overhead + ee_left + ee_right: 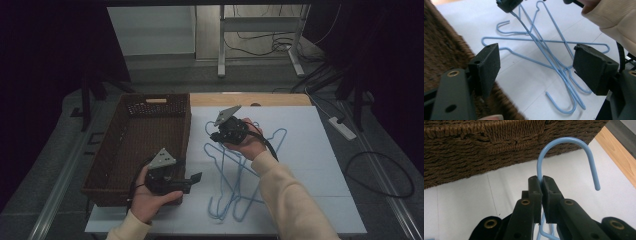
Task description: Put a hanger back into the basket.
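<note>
- Wicker basket (135, 145): empty, at 9 o'clock of the hangers.
- Blue wire hangers (240, 170): tangled on the white mat (310, 165).
- Right gripper (541, 182): clamped on one hanger's hook neck; lift slowly so the others slide free.
- Left gripper (536, 67): jaws wide, holding nothing; pin the pile.

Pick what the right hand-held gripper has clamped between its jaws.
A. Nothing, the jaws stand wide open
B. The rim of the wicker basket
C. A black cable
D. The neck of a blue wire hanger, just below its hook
D: in the right gripper view the right hand-held gripper pinches the blue wire hanger, whose hook curves up above the shut jaws.
</note>
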`<move>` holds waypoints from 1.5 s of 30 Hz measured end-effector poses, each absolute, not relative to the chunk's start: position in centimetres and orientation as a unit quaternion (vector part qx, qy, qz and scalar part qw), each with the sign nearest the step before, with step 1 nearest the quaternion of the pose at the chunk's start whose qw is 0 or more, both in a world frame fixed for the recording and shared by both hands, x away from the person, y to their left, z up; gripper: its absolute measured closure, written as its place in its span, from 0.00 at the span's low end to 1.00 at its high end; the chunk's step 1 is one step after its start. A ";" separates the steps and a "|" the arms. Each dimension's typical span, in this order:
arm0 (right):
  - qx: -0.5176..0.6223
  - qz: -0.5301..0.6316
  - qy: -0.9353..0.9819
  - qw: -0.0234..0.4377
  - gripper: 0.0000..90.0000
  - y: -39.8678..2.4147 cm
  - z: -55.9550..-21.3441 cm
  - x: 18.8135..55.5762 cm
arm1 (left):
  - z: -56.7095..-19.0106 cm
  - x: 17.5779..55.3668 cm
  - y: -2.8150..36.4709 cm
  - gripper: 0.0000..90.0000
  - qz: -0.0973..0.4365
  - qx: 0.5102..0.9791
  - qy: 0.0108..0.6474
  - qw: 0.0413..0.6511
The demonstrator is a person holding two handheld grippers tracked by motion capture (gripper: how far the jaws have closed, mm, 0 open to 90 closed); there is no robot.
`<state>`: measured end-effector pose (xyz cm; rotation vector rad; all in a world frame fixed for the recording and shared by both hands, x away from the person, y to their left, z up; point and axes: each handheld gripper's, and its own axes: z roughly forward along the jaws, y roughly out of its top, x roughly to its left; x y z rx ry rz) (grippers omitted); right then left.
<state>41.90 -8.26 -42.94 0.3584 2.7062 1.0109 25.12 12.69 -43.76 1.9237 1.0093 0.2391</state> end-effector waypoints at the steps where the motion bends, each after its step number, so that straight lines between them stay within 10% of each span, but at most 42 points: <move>1: 0.122 0.346 0.923 0.115 0.96 -8.3 -42.9 41.9 | -43.8 25.3 12.3 0.26 0.093 0.783 0.411 0.457; 30: 0.125 0.377 0.909 0.125 0.96 -10.4 -41.5 40.6 | -46.8 27.9 2.9 0.29 0.080 0.821 0.424 0.373; 45: 0.128 0.391 0.902 0.129 0.96 -11.2 -41.3 40.2 | -48.8 29.5 3.1 0.74 0.055 0.790 0.460 0.400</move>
